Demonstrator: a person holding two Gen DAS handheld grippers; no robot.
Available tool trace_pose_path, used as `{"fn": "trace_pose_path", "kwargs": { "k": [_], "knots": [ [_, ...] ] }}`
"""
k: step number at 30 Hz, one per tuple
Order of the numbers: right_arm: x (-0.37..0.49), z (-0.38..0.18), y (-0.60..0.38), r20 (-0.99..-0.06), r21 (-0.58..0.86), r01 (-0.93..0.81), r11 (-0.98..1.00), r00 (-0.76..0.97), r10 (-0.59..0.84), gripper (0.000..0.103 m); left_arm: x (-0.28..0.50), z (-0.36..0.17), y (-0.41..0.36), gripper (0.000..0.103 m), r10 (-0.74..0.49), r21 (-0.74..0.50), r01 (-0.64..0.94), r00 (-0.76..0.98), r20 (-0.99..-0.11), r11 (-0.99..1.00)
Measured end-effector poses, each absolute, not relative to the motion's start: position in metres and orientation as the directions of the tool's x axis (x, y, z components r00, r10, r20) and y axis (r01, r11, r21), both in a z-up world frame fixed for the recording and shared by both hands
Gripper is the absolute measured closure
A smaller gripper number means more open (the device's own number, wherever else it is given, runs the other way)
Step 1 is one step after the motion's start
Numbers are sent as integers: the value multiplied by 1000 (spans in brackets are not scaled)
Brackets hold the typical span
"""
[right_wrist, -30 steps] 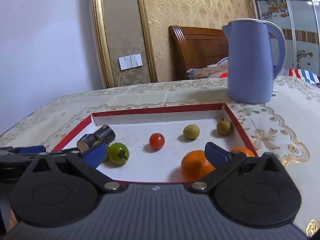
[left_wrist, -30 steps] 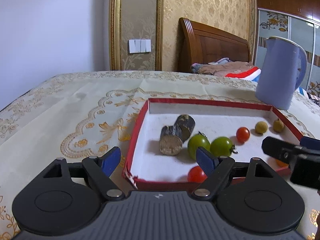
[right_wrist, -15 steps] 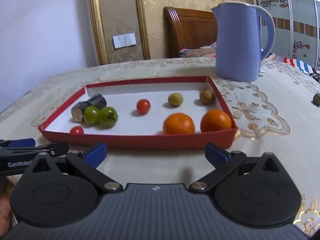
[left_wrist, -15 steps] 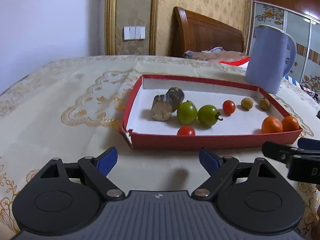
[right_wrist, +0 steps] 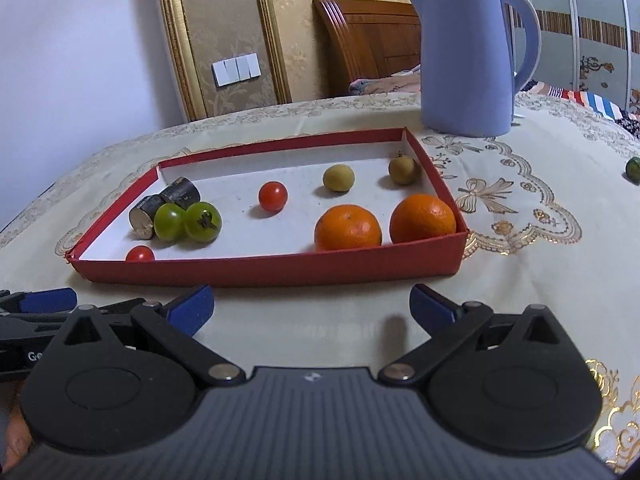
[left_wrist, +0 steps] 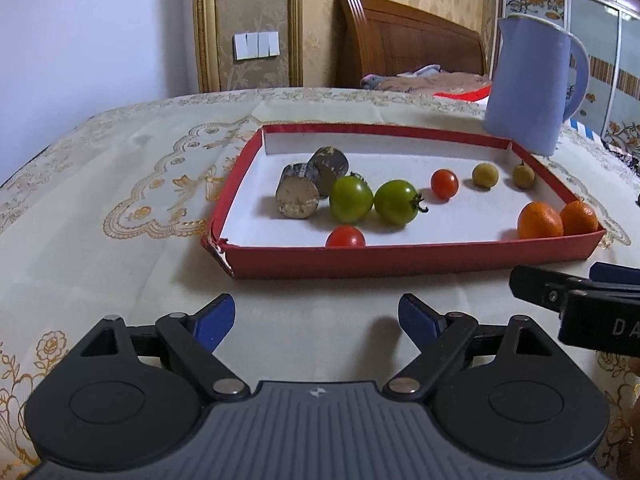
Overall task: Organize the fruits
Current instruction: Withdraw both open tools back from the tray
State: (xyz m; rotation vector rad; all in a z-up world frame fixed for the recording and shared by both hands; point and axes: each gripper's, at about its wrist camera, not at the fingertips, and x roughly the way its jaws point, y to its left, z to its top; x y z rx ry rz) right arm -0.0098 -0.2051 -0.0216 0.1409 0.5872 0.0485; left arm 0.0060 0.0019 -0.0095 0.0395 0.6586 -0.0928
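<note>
Left wrist view: the left gripper hangs over bare tablecloth just short of the tray, jaws wide with nothing between them; they have just been opening. The tray is a shallow red box with a white floor; its near left corner is torn. Inside, at the left, lie two grey-brown cylinders, touching each other. Just right of them sit two green tomatoes, side by side, the left one touching a cylinder, the right one showing a dark stem. One red tomato rests against the near wall; a second red one lies mid-floor. Two small yellow-brown fruits sit toward the far right. Two oranges press together in the near right corner. A blue jug stands upright behind the tray's far right corner. Part of the right gripper enters at the right edge.

Right wrist view: the right gripper also hangs before the tray, jaws spread wide and empty. The oranges appear glossy and whole, close together but whether touching cannot be told. Both green tomatoes touch. The jug stands beyond the tray. One small green fruit lies on the cloth at the far right, well apart from the tray. The left gripper's finger shows at the left edge.
</note>
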Motion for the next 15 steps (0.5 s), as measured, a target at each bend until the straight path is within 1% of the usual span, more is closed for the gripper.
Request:
{"fn": "trace_pose_path", "kwargs": {
  "k": [15],
  "knots": [
    [-7, -24, -207, -561, 161, 3, 987, 823, 89, 0, 6, -10, 1, 14, -63, 23, 97, 787, -614, 995]
  ]
}}
